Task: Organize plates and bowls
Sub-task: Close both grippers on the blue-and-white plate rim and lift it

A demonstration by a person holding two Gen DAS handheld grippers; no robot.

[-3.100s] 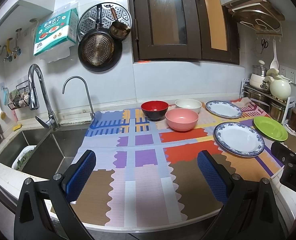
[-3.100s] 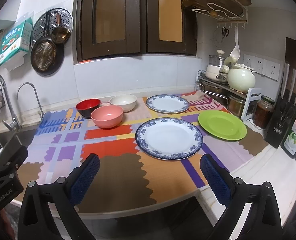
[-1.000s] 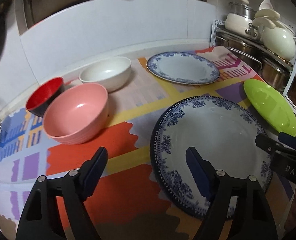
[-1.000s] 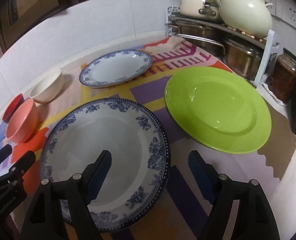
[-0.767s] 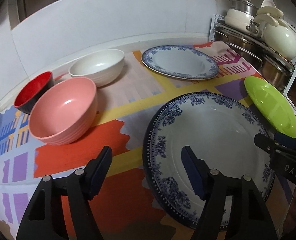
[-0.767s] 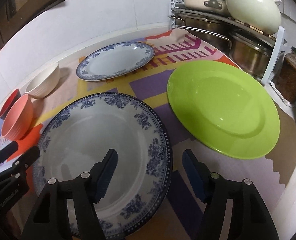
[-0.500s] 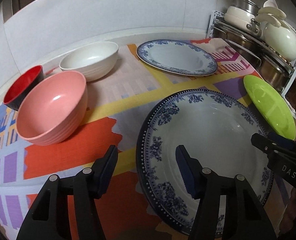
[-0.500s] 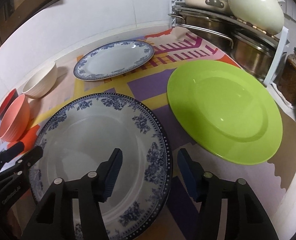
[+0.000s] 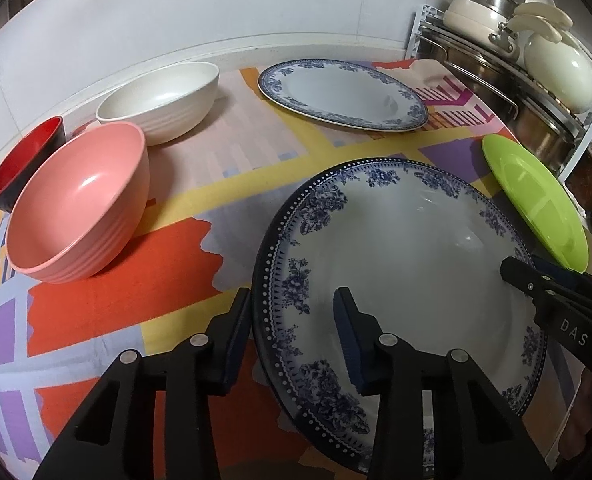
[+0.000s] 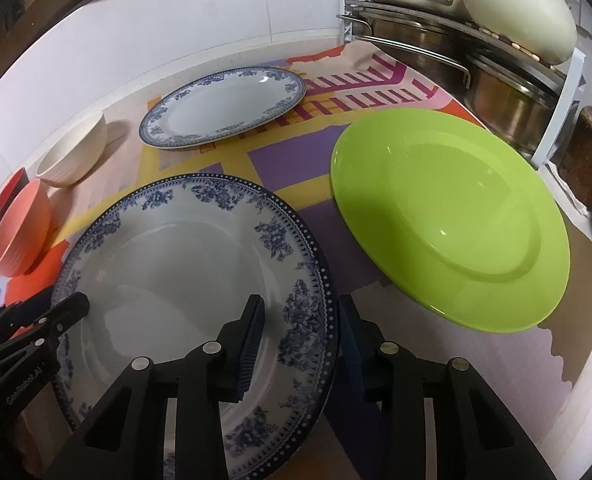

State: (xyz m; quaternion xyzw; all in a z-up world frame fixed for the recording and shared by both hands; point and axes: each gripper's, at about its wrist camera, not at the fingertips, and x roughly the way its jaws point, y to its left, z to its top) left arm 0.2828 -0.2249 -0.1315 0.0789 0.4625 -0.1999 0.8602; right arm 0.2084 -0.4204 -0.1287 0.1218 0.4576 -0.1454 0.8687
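A large blue-patterned plate point(image 9: 408, 248) point(image 10: 176, 264) lies on the colourful mat. My left gripper point(image 9: 296, 334) straddles its left rim, one finger outside, one over the plate, jaws partly closed with a gap to the rim. My right gripper point(image 10: 300, 340) straddles its right rim the same way. A second blue-patterned plate point(image 9: 342, 94) point(image 10: 222, 106) lies at the back. A green plate point(image 10: 448, 212) point(image 9: 534, 206) lies to the right. A pink bowl point(image 9: 78, 204), a white bowl point(image 9: 160, 100) and a red bowl point(image 9: 20, 162) stand at the left.
A metal rack point(image 10: 496, 68) with steel pots and a cream pot point(image 10: 516, 8) stands at the back right. A jar point(image 10: 588, 160) stands beside it. The tiled wall point(image 9: 216, 12) runs along the back of the counter.
Both grippers have moved in and down onto opposite rims of the large blue-patterned plate, and their jaws have narrowed around the rims.
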